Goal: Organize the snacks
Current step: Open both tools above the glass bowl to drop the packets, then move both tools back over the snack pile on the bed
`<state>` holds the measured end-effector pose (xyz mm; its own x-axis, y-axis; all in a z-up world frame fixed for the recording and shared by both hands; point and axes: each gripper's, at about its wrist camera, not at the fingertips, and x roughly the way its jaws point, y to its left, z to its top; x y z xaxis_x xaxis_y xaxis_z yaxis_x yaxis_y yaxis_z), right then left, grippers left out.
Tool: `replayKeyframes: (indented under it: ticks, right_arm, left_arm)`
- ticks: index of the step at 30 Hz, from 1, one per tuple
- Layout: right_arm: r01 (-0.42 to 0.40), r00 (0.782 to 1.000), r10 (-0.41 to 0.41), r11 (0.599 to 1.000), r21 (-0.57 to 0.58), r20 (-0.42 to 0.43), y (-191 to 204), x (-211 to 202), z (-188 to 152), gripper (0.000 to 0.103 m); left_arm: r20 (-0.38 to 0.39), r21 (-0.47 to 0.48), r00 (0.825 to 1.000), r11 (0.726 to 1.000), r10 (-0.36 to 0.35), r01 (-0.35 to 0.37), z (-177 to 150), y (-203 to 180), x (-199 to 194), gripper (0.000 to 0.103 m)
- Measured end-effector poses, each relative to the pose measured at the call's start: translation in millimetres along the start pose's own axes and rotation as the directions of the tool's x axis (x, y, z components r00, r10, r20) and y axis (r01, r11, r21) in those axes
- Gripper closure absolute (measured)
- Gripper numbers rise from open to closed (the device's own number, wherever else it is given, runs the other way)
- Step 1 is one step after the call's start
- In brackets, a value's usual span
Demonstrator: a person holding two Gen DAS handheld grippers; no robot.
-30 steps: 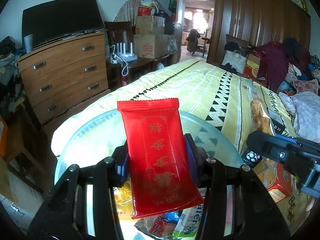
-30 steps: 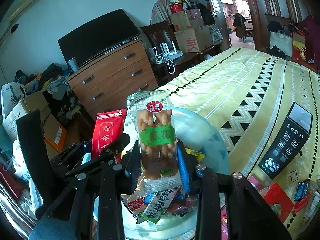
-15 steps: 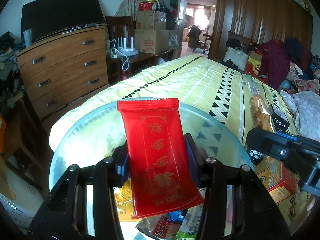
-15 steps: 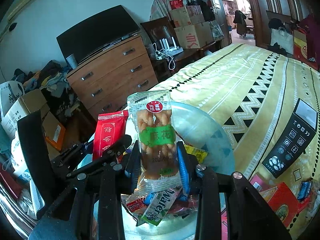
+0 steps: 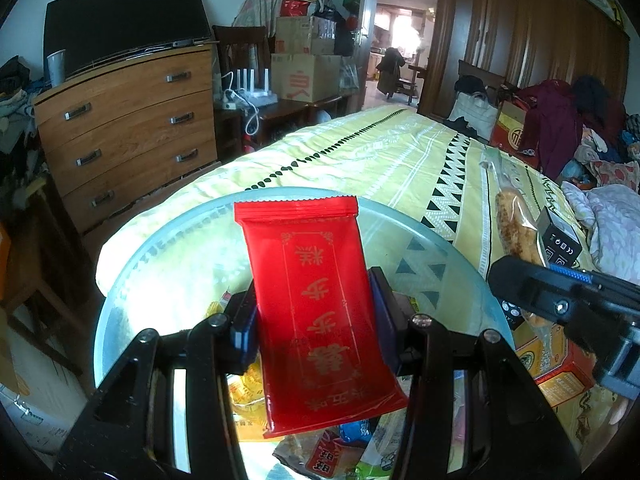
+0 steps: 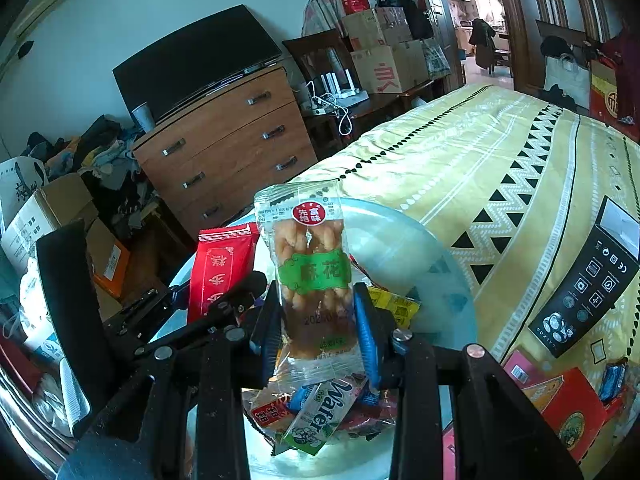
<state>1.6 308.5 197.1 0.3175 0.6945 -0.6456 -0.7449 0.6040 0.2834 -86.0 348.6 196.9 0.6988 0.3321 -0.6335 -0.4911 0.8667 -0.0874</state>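
Observation:
My left gripper [image 5: 314, 312] is shut on a red snack packet with gold writing [image 5: 316, 304], held upright over a round glass plate [image 5: 168, 256] on the bed. My right gripper [image 6: 316, 320] is shut on a clear packet of fried dough twists with a green label [image 6: 314, 276], also above the plate [image 6: 404, 248]. The red packet [image 6: 218, 272] and left gripper [image 6: 224, 304] show at left in the right wrist view. The twist packet [image 5: 516, 228] shows at right in the left wrist view. Several snack packets, one a wafer [image 6: 320, 416], lie piled on the plate.
The plate rests on a yellow patterned bedspread [image 5: 380, 160]. A black box [image 6: 588, 292] and red-orange snack boxes [image 6: 560, 412] lie on the bed at right. A wooden dresser [image 5: 128, 128] with a TV stands left, cardboard boxes [image 5: 308, 68] behind, clothes piled far right.
Both grippers have moved slightly forward over the plate, so more of its rim shows. Both packets stay held the same way.

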Motion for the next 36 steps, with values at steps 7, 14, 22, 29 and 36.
replayKeyframes:
  ticks: [7,14,22,29,36]
  right_arm:
    - [0.0,1.0,0.0,1.0,0.002,-0.001,0,0,0,0.066]
    - [-0.011,1.0,0.011,1.0,0.018,0.005,-3,-2,-2,0.051]
    - [-0.006,0.999,0.005,1.0,0.024,0.033,-6,-24,-5,0.026]
    - [0.091,0.984,-0.084,0.995,-0.037,0.158,-24,-100,-45,0.014]
    - [0.282,0.95,-0.297,0.949,0.142,0.094,-121,-175,-168,0.012]
  left_arm:
    - [-0.011,-0.009,1.0,1.0,0.002,-0.002,-1,1,3,0.055]
    - [-0.041,-0.022,0.999,1.0,-0.004,0.003,-4,4,9,0.052]
    - [0.012,0.014,0.997,0.997,0.071,-0.071,-3,1,8,0.01]
    - [0.04,-0.031,0.995,0.996,0.088,-0.087,1,6,-2,0.01]
    - [0.157,0.122,0.984,0.99,-0.086,0.067,-6,-72,-50,0.01]
